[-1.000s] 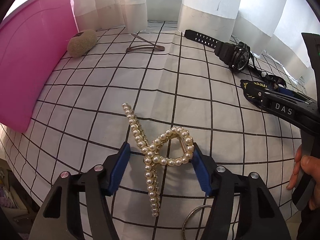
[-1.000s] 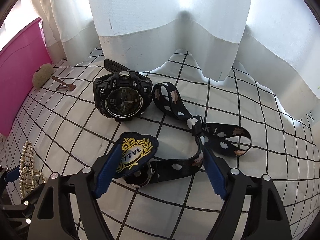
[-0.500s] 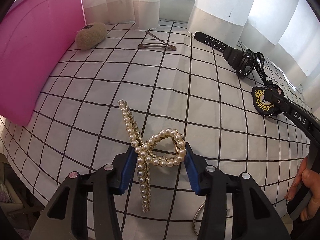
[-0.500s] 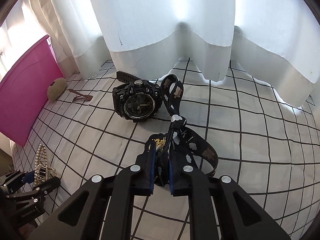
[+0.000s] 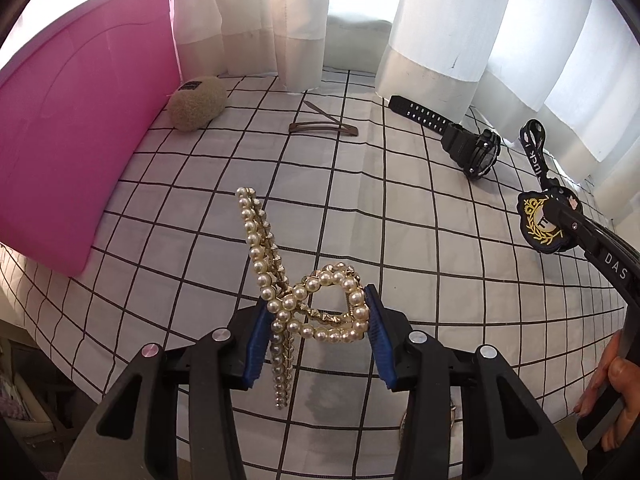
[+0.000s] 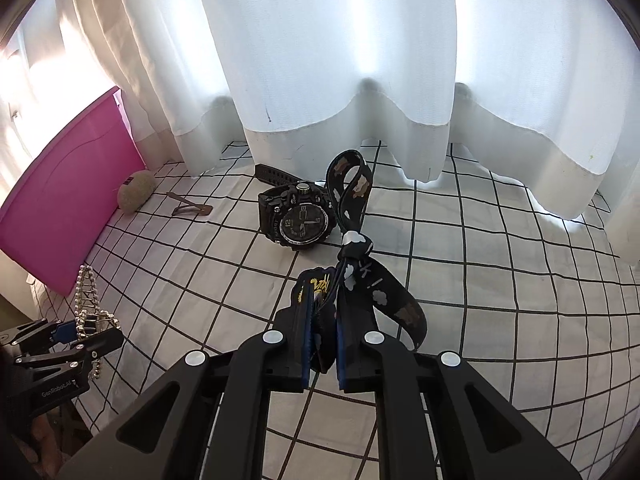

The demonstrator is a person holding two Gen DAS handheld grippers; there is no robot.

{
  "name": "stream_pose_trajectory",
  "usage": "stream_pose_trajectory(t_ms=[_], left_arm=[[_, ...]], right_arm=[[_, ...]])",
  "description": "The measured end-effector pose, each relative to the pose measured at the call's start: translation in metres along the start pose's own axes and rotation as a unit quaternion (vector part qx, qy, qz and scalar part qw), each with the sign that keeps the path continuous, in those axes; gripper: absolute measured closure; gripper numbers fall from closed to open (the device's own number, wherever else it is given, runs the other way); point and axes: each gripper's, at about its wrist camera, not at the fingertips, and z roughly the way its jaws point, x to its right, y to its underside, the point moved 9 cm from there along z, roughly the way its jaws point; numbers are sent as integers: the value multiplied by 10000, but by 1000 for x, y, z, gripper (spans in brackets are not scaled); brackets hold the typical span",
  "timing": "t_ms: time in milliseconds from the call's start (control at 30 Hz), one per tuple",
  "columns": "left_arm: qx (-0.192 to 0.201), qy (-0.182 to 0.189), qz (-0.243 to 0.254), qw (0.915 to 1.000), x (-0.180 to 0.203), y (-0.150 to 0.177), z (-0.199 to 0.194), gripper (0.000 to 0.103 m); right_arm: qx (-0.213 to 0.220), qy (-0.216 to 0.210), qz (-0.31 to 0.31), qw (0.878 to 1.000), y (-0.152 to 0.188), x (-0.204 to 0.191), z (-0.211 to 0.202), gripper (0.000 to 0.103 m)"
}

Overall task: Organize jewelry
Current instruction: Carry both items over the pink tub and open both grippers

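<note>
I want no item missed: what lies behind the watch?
Behind the watch lie its strap, then the white curtain. The curtain hem covers the cloth farther back, so anything there is hidden.

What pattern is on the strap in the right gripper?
Black strap with white clouds and small brown bears, clearest in the right wrist view.

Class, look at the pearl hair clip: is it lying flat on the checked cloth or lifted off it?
Lifted. The left gripper pinches the pearl hair clip's looped end, and its long arm points upward clear of the cloth.
</note>
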Motion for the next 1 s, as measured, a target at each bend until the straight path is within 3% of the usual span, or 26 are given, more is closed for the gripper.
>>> stream_pose_trajectory(t_ms=[300,567,733,1000], left_arm=[[549,121,104,9984,-13,-35,-51,60],[1146,175,120,9932,-39,-77,-115,61],[1532,185,-17,9880,-73,-111,-153,62],[2020,-168,-342,9787,-155,-156,-192,62]], right_arm=[[331,-50,-183,9993,-28,-34,-43,94],[749,-187,-443,9960,-74,-82,-72,94],[1054,-387,-747,9909,-113,-130,-85,94],[1383,-947,-1393,9760,-171,-239,-85,94]])
